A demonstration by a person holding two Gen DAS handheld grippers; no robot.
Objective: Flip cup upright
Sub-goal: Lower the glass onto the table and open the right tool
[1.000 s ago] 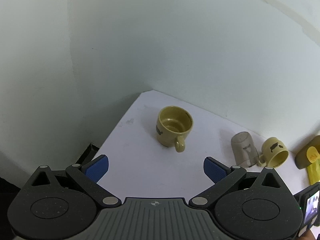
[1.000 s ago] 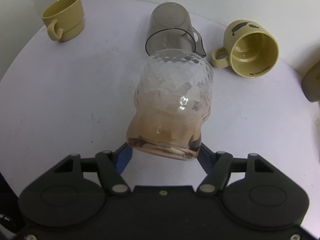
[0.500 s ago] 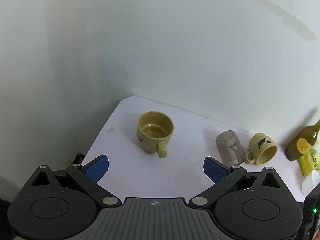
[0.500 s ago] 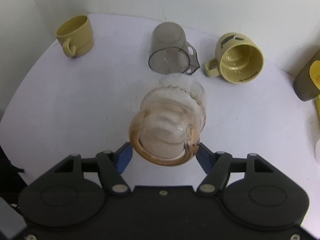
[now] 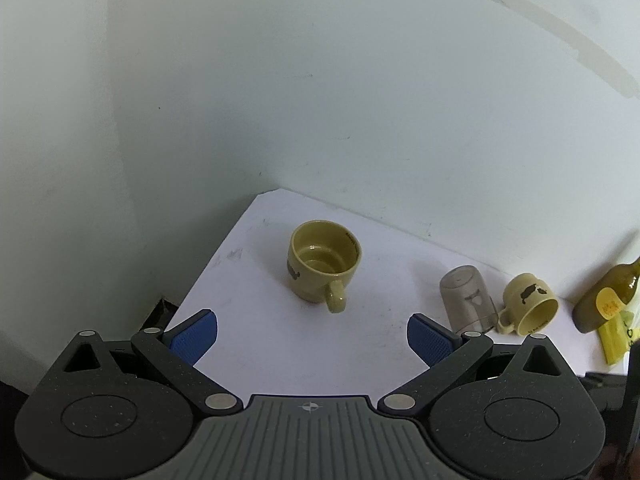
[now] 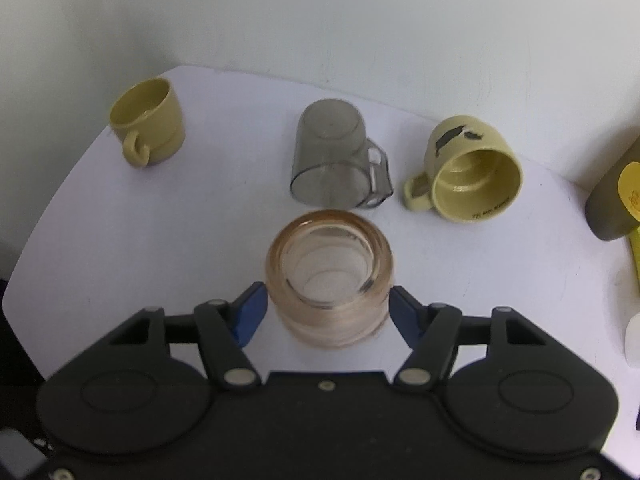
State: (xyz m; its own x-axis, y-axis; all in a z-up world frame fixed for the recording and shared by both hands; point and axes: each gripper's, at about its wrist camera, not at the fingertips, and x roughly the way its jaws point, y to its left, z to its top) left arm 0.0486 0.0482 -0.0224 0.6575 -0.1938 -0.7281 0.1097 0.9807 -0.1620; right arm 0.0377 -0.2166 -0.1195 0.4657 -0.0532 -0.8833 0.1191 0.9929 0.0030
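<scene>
My right gripper point(image 6: 326, 314) is shut on a clear glass cup with an amber tint point(image 6: 330, 276). The cup's open mouth faces up toward the camera, and it is slightly blurred. Whether its base touches the white table point(image 6: 200, 240) is hidden. My left gripper point(image 5: 312, 338) is open and empty, held above the table's near left part. An upright yellow mug point(image 5: 322, 266) stands beyond it and also shows in the right wrist view point(image 6: 148, 122).
A grey translucent cup point(image 6: 334, 158) stands upside down behind the glass. A yellow mug point(image 6: 472, 170) lies on its side to its right. A dark olive bottle point(image 6: 616, 196) and a yellow packet point(image 5: 618, 330) are at the far right. Walls close the back and left.
My right gripper has turned the glass cup from lying on its side to mouth-up and drawn back a little. My left gripper has moved up and back, and stays open.
</scene>
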